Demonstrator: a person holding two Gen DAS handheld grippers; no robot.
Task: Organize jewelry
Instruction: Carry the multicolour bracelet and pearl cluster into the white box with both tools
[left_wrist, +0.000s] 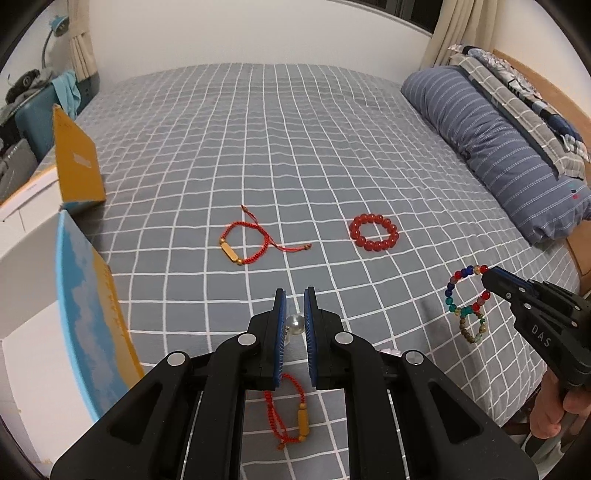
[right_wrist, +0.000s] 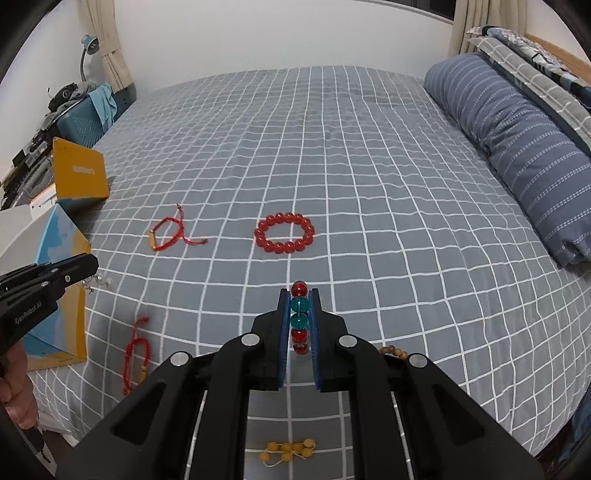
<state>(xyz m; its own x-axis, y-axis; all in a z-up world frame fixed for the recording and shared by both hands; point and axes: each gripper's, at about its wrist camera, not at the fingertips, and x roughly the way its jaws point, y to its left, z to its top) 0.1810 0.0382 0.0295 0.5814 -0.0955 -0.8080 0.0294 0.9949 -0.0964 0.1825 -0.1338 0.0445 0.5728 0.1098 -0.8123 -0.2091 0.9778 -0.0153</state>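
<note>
Right wrist view, frame centre: right gripper (right_wrist: 299, 295) pinching multicoloured bead bracelet (right_wrist: 299, 314) above checked bedspread (right_wrist: 332, 166). Left wrist view: left gripper (left_wrist: 294, 299) pinching clear bead piece (left_wrist: 294, 323). Advice: carry level toward open box (right_wrist: 62, 295), lower left. Box interior cut off; clear piece's form indistinct.

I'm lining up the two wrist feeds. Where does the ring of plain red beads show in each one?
Left wrist view: red bead bracelet lies flat on the bedsheet, right of centre.
Right wrist view: same bracelet, just left of centre.
Shared landmark: the red cord bracelet lies to its left in both.
</note>
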